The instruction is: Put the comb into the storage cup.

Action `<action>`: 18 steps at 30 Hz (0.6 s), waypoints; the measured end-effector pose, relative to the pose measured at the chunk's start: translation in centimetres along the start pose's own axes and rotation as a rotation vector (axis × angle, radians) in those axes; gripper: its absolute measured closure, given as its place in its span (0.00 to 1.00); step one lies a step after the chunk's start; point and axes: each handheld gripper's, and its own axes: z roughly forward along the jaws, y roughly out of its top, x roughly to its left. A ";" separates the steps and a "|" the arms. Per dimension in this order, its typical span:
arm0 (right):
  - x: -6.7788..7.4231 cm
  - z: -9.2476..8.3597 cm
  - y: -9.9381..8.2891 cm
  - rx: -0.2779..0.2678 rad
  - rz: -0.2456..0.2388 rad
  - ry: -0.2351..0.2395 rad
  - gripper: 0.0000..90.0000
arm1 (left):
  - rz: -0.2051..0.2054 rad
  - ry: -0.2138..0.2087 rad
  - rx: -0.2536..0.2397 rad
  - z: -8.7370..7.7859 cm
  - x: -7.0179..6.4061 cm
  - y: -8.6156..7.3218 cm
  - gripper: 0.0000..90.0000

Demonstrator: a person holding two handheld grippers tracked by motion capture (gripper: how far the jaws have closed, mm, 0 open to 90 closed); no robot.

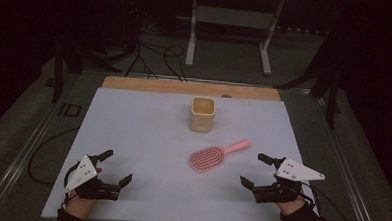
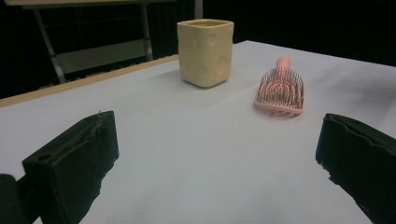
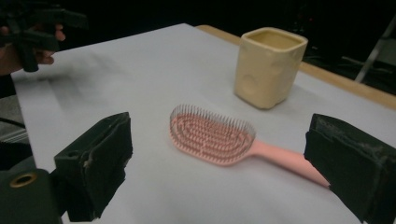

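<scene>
Left gripper [image 1: 115,165] and right gripper [image 1: 254,169] rest low, jaws spread wide, both empty.

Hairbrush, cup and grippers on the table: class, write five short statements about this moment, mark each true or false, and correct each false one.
1. The pink hairbrush lies flat on the table with its bristles up. True.
2. The yellow cup lies tipped on its side. False: it stands upright, its opening facing up.
3. The right gripper is shut on the brush handle. False: its jaws are wide open and touch nothing.
4. The left gripper is open and holds nothing. True.
5. The hairbrush sits inside the cup. False: it lies on the table apart from the cup, on the person's side of it, with its handle pointing away to the right.
</scene>
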 end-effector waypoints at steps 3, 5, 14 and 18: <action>-0.3 0.0 0.4 -0.002 -0.002 0.001 0.08 | -0.001 0.000 -0.002 0.0 0.0 0.0 0.00; -0.6 0.0 0.8 -0.003 -0.004 0.004 0.08 | 0.000 -0.001 -0.001 0.0 0.0 0.0 0.00; -2.0 0.8 2.1 -0.015 -0.005 0.000 0.08 | -0.002 -0.002 -0.002 0.0 0.0 0.0 0.00; -2.3 1.2 2.4 -0.011 -0.012 -0.002 0.08 | -0.001 -0.002 -0.001 0.0 0.0 0.0 0.00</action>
